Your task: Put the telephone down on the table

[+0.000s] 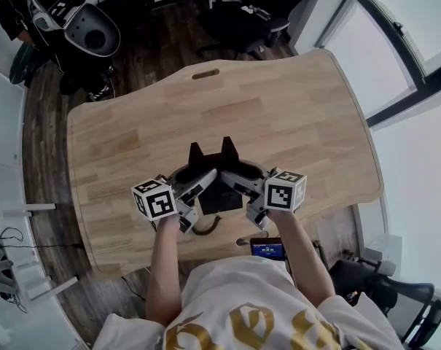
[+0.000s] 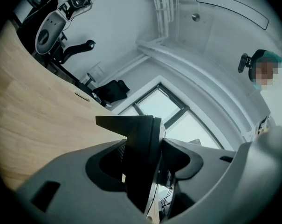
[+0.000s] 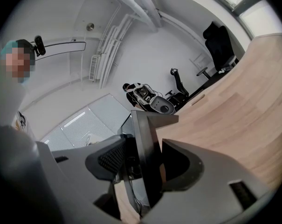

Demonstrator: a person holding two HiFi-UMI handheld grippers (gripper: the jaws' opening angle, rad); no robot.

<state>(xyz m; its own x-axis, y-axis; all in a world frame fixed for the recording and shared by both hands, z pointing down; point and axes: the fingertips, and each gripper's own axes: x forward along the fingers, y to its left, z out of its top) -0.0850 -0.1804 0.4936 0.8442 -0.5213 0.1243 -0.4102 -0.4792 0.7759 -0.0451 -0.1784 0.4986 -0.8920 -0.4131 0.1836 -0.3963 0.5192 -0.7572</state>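
Head view: black, stiff plastic telephone [image 1: 219,168] at 6 o'clock over the pale wooden bench [image 1: 300,115]; contact unclear.

Left gripper view: left gripper [image 2: 147,154] fingers [image 2: 188,160] clamped on one telephone edge.

Right gripper view: right gripper [image 3: 145,160] fingers [image 3: 110,160] clamped on the opposite edge.

Judged smooth, rigid and fairly weighty; the edge hold from both sides suits it.

The table [image 1: 293,108] is recorded as light wood, matt, with visible grain. The telephone [image 1: 221,155] is noted as smooth black plastic with a faint sheen. The left gripper [image 2: 147,148] and right gripper [image 3: 145,155] are found moulded in grey matt plastic; one pad [image 3: 110,158] is finely textured.
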